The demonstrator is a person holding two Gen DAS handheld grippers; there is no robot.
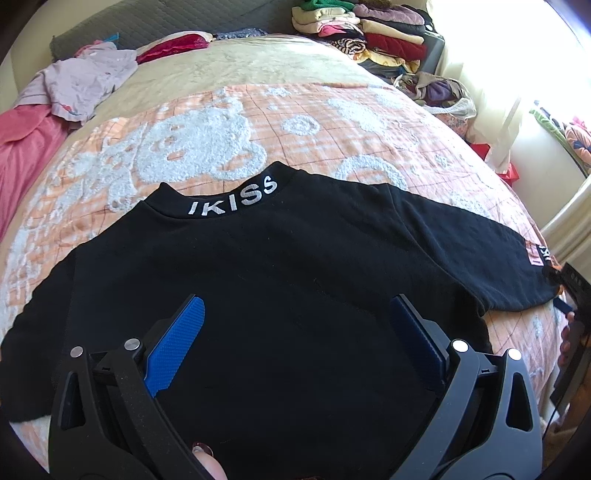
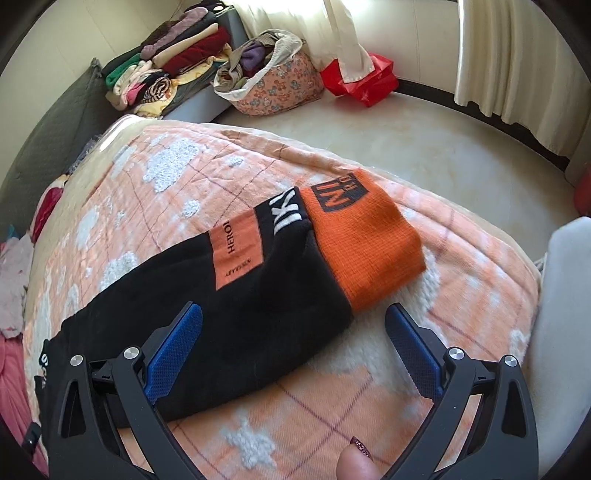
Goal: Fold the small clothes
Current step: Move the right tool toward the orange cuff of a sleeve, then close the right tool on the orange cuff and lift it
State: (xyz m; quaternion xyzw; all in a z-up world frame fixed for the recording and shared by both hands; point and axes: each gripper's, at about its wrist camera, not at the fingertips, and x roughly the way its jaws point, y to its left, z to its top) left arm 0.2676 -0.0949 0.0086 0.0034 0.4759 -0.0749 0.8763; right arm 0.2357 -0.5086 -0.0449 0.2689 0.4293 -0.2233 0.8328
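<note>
Sweater [image 1: 280,280] flat on blanket [image 1: 229,122]; cuff [image 2: 364,240] near blanket edge.

Black sweatshirt [image 1: 280,280]: hem runs out of view under the left hand-held gripper [image 1: 295,332]; sleeve left of that gripper cut by the picture's edge. Orange cuff [image 2: 362,251] ahead of the right hand-held gripper [image 2: 293,341]: print only partly readable. Small lettering on the orange patch [image 2: 236,251] blurred. Folded pile [image 1: 369,33] far ahead: single garments indistinguishable. Only a fingertip [image 2: 356,461] shows below.
</note>
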